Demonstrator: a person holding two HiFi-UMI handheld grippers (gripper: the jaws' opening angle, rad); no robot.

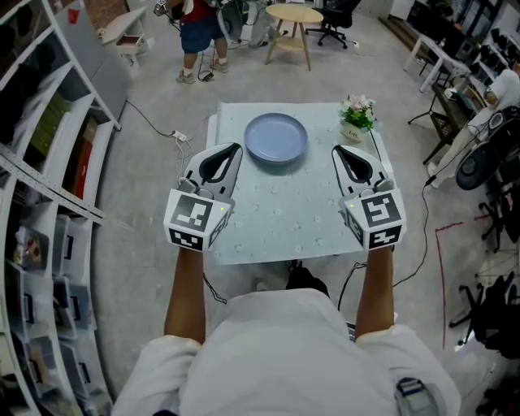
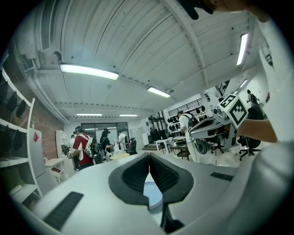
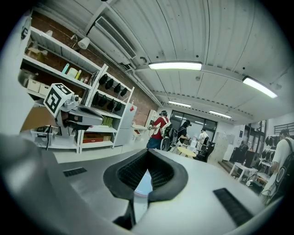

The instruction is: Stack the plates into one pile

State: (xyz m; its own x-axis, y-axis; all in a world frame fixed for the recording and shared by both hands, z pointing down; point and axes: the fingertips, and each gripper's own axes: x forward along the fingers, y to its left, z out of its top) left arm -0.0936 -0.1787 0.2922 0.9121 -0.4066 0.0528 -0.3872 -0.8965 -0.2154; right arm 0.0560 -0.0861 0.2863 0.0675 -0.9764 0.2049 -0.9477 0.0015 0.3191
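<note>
A pale blue plate [image 1: 276,138] lies at the far middle of the small light table [image 1: 276,227]; whether more plates lie under it I cannot tell. My left gripper [image 1: 236,148] hovers just left of the plate, shut with nothing in it. My right gripper [image 1: 336,150] hovers to the plate's right, also shut and empty. In the left gripper view the jaws [image 2: 149,156] meet at the tips, and a strip of the plate [image 2: 154,195] shows below them. The right gripper view shows its jaws [image 3: 148,153] together, with the plate [image 3: 143,183] seen through the gap below them.
A small pot of flowers [image 1: 357,119] stands on the table's far right corner. Beyond the table are a round wooden table [image 1: 293,15] and a person in a red shirt [image 1: 197,24]. Shelving [image 1: 49,162] lines the left; desks and chairs [image 1: 487,130] crowd the right.
</note>
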